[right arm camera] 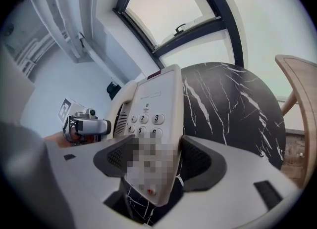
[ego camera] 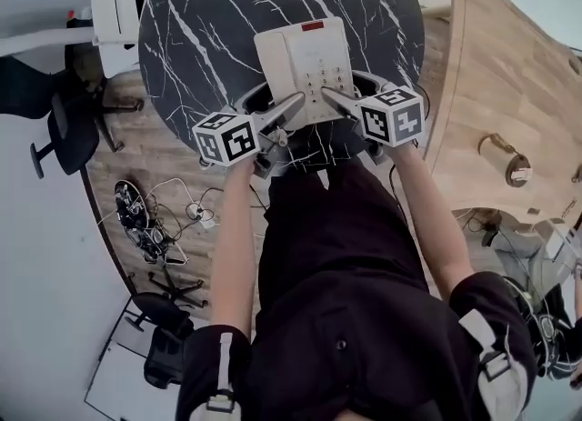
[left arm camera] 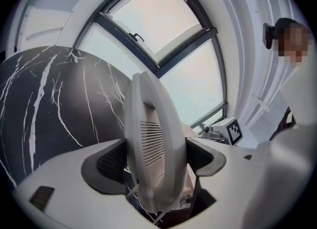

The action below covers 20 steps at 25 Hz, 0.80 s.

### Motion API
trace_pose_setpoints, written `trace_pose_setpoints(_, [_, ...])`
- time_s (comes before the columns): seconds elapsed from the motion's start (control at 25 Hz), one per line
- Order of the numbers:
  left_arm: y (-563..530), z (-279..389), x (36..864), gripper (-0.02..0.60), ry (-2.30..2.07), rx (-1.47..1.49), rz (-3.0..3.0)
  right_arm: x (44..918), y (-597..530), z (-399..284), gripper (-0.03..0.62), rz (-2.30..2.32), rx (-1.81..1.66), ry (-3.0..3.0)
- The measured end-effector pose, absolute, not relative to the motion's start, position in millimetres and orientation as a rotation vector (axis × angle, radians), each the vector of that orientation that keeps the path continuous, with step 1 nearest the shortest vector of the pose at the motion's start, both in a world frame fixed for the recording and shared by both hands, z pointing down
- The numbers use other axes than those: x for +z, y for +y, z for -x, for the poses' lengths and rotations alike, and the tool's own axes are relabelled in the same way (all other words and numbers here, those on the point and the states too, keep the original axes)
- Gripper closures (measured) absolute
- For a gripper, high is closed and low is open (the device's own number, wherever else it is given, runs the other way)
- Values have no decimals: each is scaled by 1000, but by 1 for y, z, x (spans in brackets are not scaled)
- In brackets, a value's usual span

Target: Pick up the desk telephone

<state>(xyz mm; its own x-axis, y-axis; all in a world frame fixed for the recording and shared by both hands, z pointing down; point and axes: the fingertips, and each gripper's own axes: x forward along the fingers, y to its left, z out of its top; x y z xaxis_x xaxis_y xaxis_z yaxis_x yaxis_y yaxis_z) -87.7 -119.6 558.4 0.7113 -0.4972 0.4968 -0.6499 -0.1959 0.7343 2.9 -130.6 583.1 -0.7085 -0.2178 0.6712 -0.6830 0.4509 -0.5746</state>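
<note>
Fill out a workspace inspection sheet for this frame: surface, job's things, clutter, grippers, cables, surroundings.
Surface: round black marble table with white veins; the person stands at its near edge.
Job's things: white desk telephone at the table's near edge, handset on its left side; lifted or resting cannot be told.
Clutter: nothing seen on the table besides the telephone.
Grippers: left gripper, jaws shut on the handset; right gripper, jaws shut on the telephone's keypad side.
Cables: tangle of cables on the floor to the person's left.
Surroundings: wooden desk at right, office chair at left, large window beyond the table.
</note>
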Motion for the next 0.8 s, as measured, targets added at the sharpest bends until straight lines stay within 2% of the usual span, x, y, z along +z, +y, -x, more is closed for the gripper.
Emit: trace_pose_setpoints(0.8, [-191,104,428,198,-1081,101,-2118,460,-211,15,287,-800,980,-2494])
